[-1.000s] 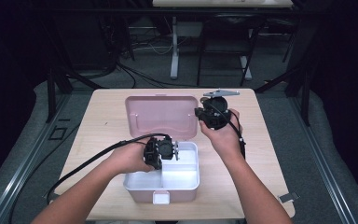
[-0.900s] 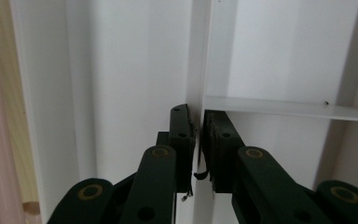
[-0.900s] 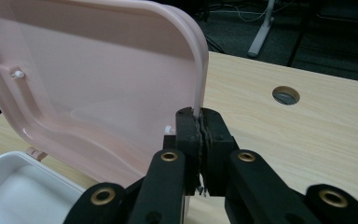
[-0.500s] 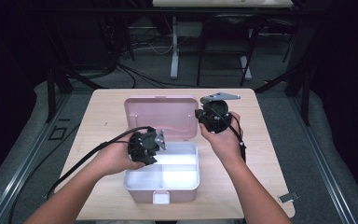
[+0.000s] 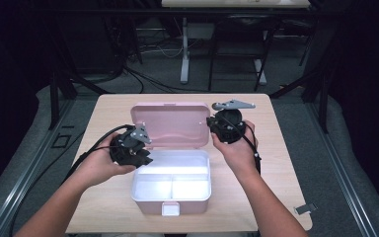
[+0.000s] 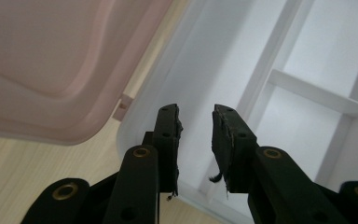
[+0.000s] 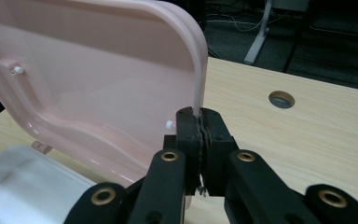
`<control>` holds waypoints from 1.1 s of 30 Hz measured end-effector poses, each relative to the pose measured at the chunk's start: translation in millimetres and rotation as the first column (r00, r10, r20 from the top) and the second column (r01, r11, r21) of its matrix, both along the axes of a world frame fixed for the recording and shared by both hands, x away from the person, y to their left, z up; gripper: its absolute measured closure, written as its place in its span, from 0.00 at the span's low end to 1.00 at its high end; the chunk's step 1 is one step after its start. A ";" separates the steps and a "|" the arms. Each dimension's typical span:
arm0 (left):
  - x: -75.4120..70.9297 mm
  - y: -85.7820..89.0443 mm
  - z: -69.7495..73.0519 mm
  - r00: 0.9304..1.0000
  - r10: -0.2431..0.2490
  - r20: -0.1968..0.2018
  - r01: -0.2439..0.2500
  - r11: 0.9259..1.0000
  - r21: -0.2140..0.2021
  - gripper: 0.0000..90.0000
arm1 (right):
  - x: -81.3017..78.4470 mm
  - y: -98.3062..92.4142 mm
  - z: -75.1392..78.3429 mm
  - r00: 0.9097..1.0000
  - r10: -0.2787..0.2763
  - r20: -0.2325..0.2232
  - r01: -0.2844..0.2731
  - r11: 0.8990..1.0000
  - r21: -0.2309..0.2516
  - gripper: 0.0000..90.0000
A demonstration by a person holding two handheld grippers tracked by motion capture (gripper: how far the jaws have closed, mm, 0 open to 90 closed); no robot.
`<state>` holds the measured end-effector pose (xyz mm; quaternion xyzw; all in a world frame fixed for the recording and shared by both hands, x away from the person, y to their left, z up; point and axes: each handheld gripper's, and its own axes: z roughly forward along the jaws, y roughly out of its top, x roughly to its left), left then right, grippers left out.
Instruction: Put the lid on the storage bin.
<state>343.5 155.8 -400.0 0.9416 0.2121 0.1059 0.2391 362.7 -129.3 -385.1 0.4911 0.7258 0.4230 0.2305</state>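
A pink box (image 5: 170, 195) sits on the counter (image 5: 281, 163) toward its near edge, and its lid (image 5: 170, 123) already stands swung up and back, so the opening itself looks done. The right gripper (image 7: 199, 133) has its jaws closed tight on the lid's right-hand rim, pinching the thin pink edge and holding the lid upright. The left gripper (image 6: 196, 128) hangs above the box's left wall near the hinge corner; its jaws have just been opening and now stand partly apart with nothing between them, the white divided tray (image 6: 317, 93) lying bare below. In the high view the left gripper (image 5: 131, 148) sits beside the box's far-left corner and the right gripper (image 5: 227, 126) at the lid's right end. The compartments appear empty, so what is left is probably either filling the box or letting the lid go; which, the pictures do not settle. The counter is pale wood with a round cable hole (image 7: 281, 99) toward its far right corner and a small clip (image 5: 305, 209) by the near right corner. Around it the room is dark, with grey floor, cables and the legs of another desk (image 5: 184, 49) behind.
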 end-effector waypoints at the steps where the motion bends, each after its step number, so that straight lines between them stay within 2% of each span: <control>1: 0.0 3.0 0.8 1.000 0.010 0.005 -0.010 1.000 -0.010 0.79 | -0.4 -0.8 0.3 1.000 0.020 -0.006 -0.020 1.000 0.013 0.98; 2: 0.8 9.4 2.1 0.999 0.035 0.008 -0.035 0.999 -0.027 0.79 | -1.1 -0.8 0.4 1.000 0.017 -0.005 -0.017 1.000 0.012 0.98; 4: 1.3 12.4 2.6 0.999 0.048 0.013 -0.047 0.998 -0.035 0.78 | -2.6 -0.4 0.7 1.000 0.005 0.001 -0.005 1.000 -0.002 0.98; 6: 1.7 18.7 3.0 0.997 0.078 0.010 -0.078 0.995 -0.062 0.78 | -3.6 -0.3 0.4 1.000 0.006 0.008 -0.006 1.000 -0.001 0.98; 10: 1.0 26.9 5.0 0.995 0.102 0.006 -0.101 0.990 -0.104 0.77 | -6.6 -0.2 0.5 1.000 0.009 0.010 -0.009 1.000 -0.007 0.98; 14: 1.3 34.5 6.8 0.991 0.134 0.028 -0.130 0.985 -0.118 0.78 | -10.0 -0.5 0.4 1.000 0.019 0.021 -0.019 1.000 -0.012 0.98; 20: 4.3 45.9 11.5 0.979 0.193 0.063 -0.183 0.973 -0.141 0.77 | -15.6 -1.1 0.0 0.999 0.027 0.031 -0.027 1.000 -0.016 0.98; 22: 5.1 48.3 13.8 0.977 0.202 0.069 -0.189 0.968 -0.163 0.75 | -17.8 -1.0 -0.2 0.999 0.024 0.035 -0.023 1.000 -0.020 0.98; 27: 7.9 51.8 16.0 0.969 0.231 0.089 -0.212 0.960 -0.182 0.74 | -22.0 -1.7 -1.5 0.998 0.033 0.050 -0.032 0.999 -0.021 0.98; 29: 9.8 52.6 17.3 0.968 0.236 0.089 -0.215 0.957 -0.195 0.74 | -23.2 -1.6 -1.8 0.998 0.031 0.056 -0.029 0.999 -0.028 0.98; 31: 11.3 52.8 18.5 0.964 0.241 0.112 -0.214 0.954 -0.210 0.75 | -24.4 -1.5 -1.8 0.998 0.035 0.056 -0.034 0.999 -0.025 0.98; 33: 12.7 53.0 19.5 0.959 0.258 0.117 -0.225 0.945 -0.235 0.76 | -25.1 -1.5 -1.9 0.998 0.030 0.058 -0.028 0.999 -0.027 0.98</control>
